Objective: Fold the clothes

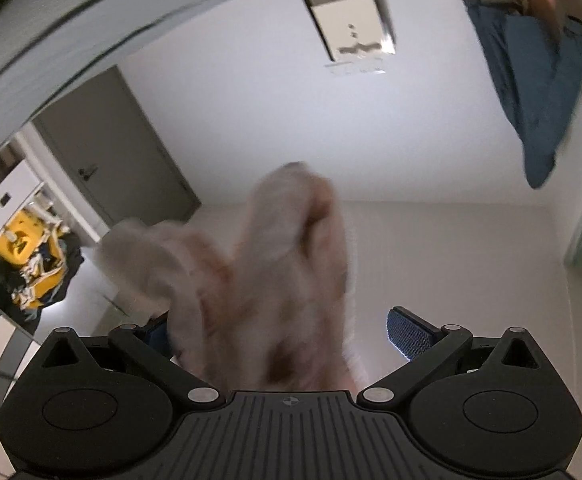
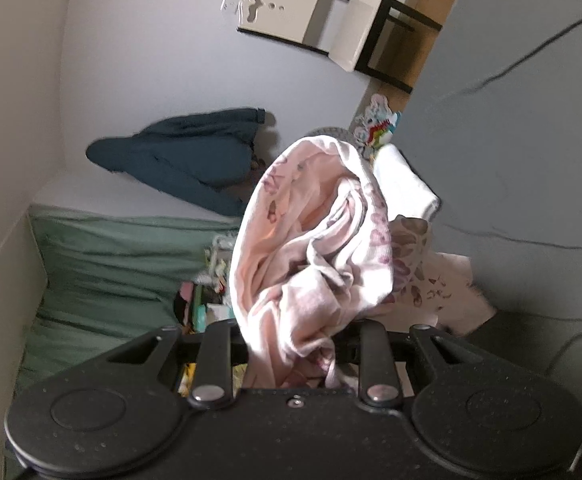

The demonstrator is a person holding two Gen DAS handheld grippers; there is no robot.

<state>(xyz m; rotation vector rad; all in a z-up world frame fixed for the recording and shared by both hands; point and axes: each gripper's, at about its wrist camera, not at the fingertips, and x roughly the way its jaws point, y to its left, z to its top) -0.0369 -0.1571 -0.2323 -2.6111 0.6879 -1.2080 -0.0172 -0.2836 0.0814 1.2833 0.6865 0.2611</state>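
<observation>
In the right wrist view a pale pink garment with a purple flower print (image 2: 311,240) bunches up straight ahead, and my right gripper (image 2: 295,346) is shut on its lower folds; the fingertips are hidden in the cloth. More of the printed fabric (image 2: 431,280) trails off to the right. In the left wrist view a blurred pale pink fold of cloth (image 1: 275,272) lies across my left gripper (image 1: 283,322), which stands open. Its right blue pad (image 1: 409,332) is bare and well apart from the cloth. The left pad is mostly covered.
A dark blue garment (image 2: 179,152) lies against the white wall, also seen in the left view as the blue garment (image 1: 531,80). Green bedding (image 2: 123,264) is at the left. A white folded cloth (image 2: 407,184), a grey panel (image 2: 523,140) and a grey door (image 1: 111,152) are nearby.
</observation>
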